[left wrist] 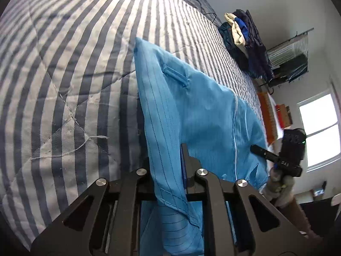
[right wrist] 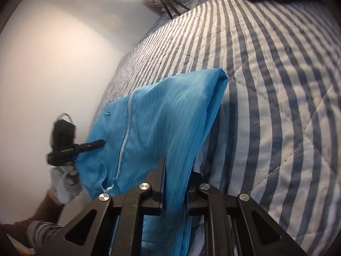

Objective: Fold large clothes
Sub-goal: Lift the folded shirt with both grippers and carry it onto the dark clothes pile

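A light blue garment (left wrist: 191, 111) with fine dark pinstripes is seen lifted over a bed covered by a quilt (left wrist: 64, 74) striped in dark blue and white. In the left wrist view the cloth fills the centre and lower middle of the frame, and a fold of it is pinched between the jaws of the left gripper (left wrist: 168, 166), which are pressed together on the fabric at the lower centre. A white zipper (left wrist: 235, 128) is seen running down the garment right of centre, and a small stitched loop (left wrist: 174, 74) lies on the cloth above the middle. At the right edge of that frame the right gripper (left wrist: 262, 151) is visible, its dark fingers laid against the far side of the same garment and carried by a gloved hand (left wrist: 279, 189). In the right wrist view the garment (right wrist: 166, 119) hangs through the centre of the frame, and a bunched fold is clamped between the closed jaws of the right gripper (right wrist: 174, 183) at the lower middle. At the left of that frame the left gripper (right wrist: 93, 145) is seen reaching onto the cloth's edge. The garment is thus held taut between both tools, above the quilt (right wrist: 266, 85). A pile of folded clothes (left wrist: 243, 40) rests on the quilt at the upper right of the left wrist view, and a bright window (left wrist: 319, 128) is seen at the right edge.
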